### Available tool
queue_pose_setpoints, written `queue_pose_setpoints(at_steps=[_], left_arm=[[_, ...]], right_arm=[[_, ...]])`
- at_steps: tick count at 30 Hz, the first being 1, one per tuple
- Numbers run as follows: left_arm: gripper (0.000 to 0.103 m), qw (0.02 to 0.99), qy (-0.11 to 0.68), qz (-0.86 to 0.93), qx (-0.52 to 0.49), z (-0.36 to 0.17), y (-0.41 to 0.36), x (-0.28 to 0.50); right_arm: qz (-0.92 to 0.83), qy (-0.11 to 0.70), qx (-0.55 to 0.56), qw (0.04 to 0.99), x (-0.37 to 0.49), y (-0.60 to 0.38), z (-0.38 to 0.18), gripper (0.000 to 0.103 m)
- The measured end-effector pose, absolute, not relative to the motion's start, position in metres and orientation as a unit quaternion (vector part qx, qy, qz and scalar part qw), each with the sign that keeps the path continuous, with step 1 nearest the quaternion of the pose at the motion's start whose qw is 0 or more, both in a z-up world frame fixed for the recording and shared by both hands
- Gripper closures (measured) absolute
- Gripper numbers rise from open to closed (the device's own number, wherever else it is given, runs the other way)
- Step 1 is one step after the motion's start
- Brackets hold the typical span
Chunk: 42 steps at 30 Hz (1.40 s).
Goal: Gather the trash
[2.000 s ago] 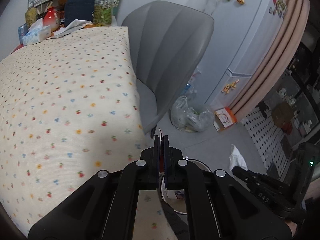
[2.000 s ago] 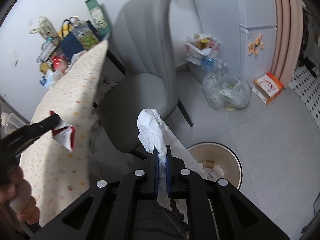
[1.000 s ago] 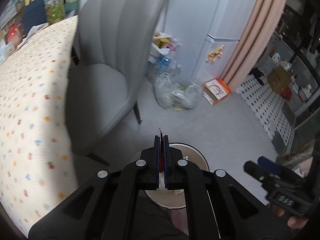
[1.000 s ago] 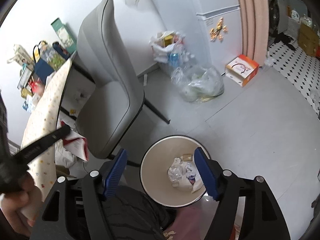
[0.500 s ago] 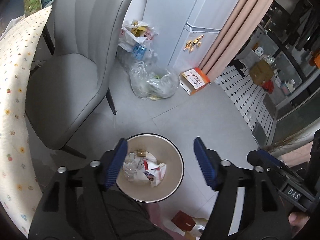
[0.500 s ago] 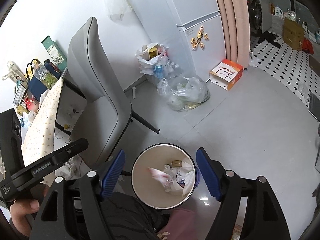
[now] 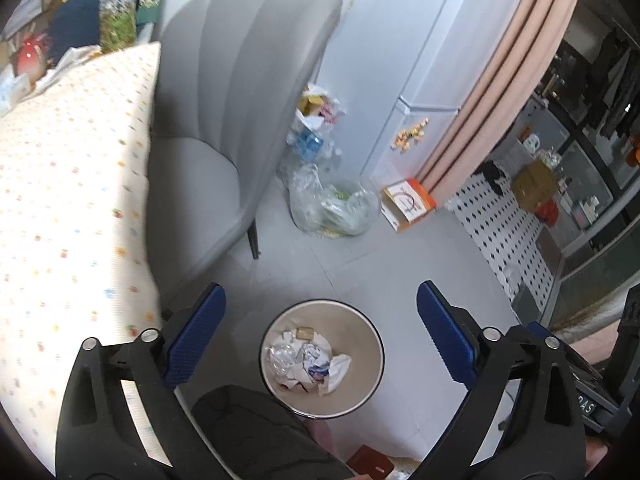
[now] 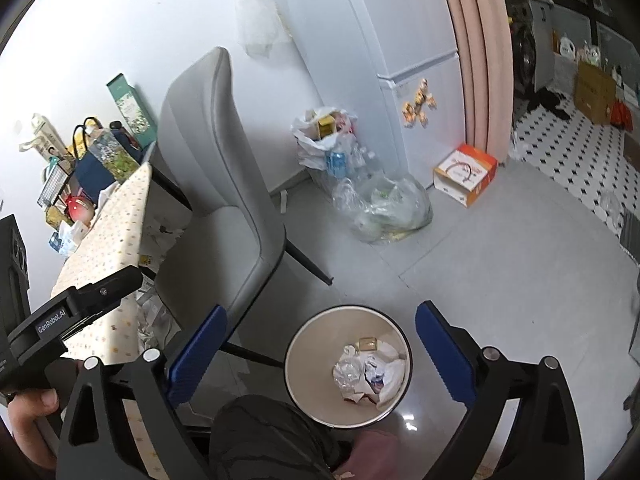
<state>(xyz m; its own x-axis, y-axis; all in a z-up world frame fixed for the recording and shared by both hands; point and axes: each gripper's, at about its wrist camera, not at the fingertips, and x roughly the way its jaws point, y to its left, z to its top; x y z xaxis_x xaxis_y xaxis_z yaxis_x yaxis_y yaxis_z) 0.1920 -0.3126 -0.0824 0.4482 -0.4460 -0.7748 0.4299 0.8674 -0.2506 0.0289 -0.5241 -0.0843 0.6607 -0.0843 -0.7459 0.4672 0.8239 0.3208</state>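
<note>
- Crumpled trash (image 7: 308, 362) is seen lying inside the round bin (image 7: 372, 344), its rim ringed by bare grey floor (image 8: 500, 264)
- Left gripper (image 7: 320, 338) and right gripper (image 8: 318, 350) are held above it, jaws opening wide, nothing between them
- Chair (image 8: 224, 208) is set just beside the bin's left edge

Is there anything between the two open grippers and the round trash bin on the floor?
Nothing visible. The left gripper and right gripper are opening, empty, above the trash bin, whose mouth is uncovered. The grey chair stands beside it.
</note>
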Motion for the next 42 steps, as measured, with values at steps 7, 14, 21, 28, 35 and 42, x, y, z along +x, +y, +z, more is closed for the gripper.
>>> queue_pose_setpoints(at_steps=[7, 14, 21, 28, 35, 42], left_arm=[[0.006, 0.872, 0.426, -0.237, -0.035, -0.050, -0.272, 0.185], [0.006, 0.890, 0.404, -0.210, -0.040, -0.032, -0.230, 0.177], [0.006, 0.907, 0.373, -0.192, -0.044, -0.004, -0.188, 0.161], [0.006, 0.919, 0.350, -0.172, -0.054, 0.016, -0.149, 0.142], [0.006, 0.928, 0.335, -0.151, -0.060, 0.032, -0.121, 0.122], [0.006, 0.934, 0.324, -0.135, -0.061, 0.043, -0.096, 0.107]], right_arm=[[-0.147, 0.369, 0.211, 0.893, 0.032, -0.491, -0.051, 0.008], [-0.143, 0.359, 0.173, 0.906, 0.034, -0.457, -0.020, 0.008], [-0.131, 0.349, 0.144, 0.917, 0.031, -0.424, 0.004, 0.008], [-0.110, 0.335, 0.124, 0.927, 0.027, -0.395, 0.027, 0.008], [-0.098, 0.330, 0.111, 0.932, 0.023, -0.369, 0.041, 0.008], [-0.077, 0.325, 0.093, 0.938, 0.018, -0.343, 0.057, 0.008]])
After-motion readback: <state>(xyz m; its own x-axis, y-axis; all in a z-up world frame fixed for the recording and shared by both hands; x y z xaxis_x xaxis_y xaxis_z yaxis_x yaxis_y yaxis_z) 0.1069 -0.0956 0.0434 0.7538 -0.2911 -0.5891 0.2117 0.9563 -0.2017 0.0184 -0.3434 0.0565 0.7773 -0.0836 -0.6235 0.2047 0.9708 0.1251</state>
